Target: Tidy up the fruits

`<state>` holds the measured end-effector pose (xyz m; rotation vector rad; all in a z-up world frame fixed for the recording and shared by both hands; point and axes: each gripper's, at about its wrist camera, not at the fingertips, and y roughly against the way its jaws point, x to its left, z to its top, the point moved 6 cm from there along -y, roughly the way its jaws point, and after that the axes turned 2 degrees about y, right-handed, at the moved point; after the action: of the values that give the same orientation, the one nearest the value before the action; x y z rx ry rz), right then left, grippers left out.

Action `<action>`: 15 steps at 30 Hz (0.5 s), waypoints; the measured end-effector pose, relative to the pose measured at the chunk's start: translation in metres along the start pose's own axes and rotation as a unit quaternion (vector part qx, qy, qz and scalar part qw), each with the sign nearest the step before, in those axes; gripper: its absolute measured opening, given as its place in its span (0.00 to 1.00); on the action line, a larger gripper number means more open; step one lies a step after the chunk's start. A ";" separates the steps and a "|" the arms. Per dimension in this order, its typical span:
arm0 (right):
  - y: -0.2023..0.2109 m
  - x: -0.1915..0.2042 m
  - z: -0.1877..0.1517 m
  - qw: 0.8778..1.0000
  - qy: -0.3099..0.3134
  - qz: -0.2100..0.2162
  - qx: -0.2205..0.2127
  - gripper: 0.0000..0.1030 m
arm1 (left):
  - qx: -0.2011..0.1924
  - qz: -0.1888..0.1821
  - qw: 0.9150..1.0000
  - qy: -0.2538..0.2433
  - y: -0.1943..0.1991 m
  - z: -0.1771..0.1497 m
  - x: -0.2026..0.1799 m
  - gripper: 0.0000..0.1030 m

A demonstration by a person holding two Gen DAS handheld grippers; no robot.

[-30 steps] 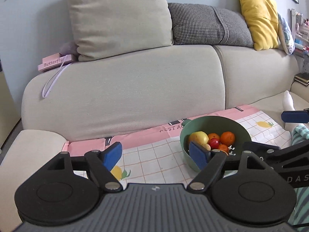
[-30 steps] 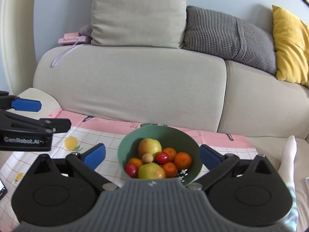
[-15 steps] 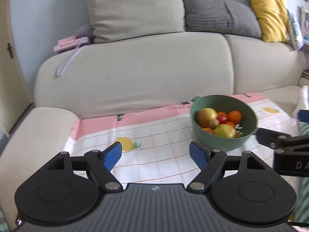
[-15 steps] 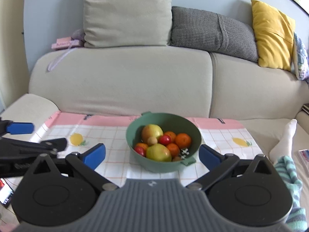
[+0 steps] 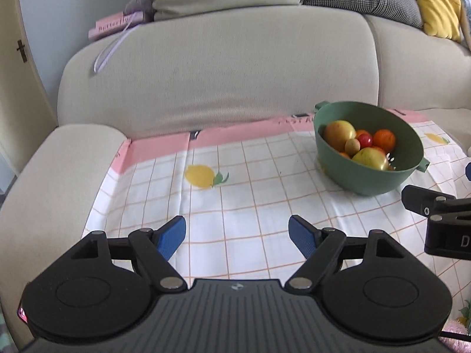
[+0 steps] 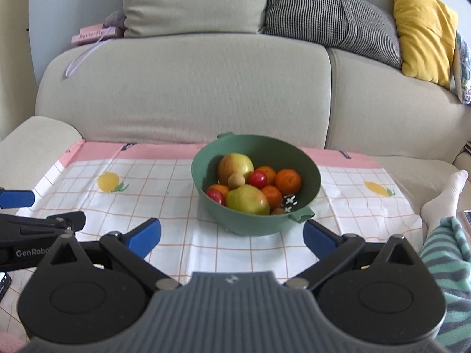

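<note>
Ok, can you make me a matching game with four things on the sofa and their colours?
Things:
1. bowl
2. corner cushion
3. book on the sofa back
4. gripper fingertips

Colours:
a. blue
b. pink
c. green
d. yellow

Pairs: 1-c, 2-d, 3-b, 4-a

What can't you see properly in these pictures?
- Fruit low in the bowl: right view, hidden under the apples and oranges on top.
- Phone: right view, cut off by the left edge.
- Right gripper: left view, cut off by the right edge.
- Book title: left view, blurred.
- Person's leg: right view, cut off by the right edge.
</note>
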<state>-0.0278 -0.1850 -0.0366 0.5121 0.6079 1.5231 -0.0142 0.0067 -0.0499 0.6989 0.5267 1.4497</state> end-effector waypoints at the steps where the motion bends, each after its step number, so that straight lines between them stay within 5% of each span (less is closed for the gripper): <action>1: -0.002 0.000 -0.001 1.000 -0.001 0.001 0.002 0.96 | 0.002 0.000 1.000 0.001 -0.001 -0.001 0.001 0.90; 15: -0.004 0.004 -0.002 1.000 0.005 0.003 0.004 0.96 | 0.006 0.002 1.000 0.004 0.001 0.001 0.004 0.90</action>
<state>-0.0261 -0.1809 -0.0405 0.5131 0.6210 1.5298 -0.0145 0.0104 -0.0483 0.7044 0.5402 1.4551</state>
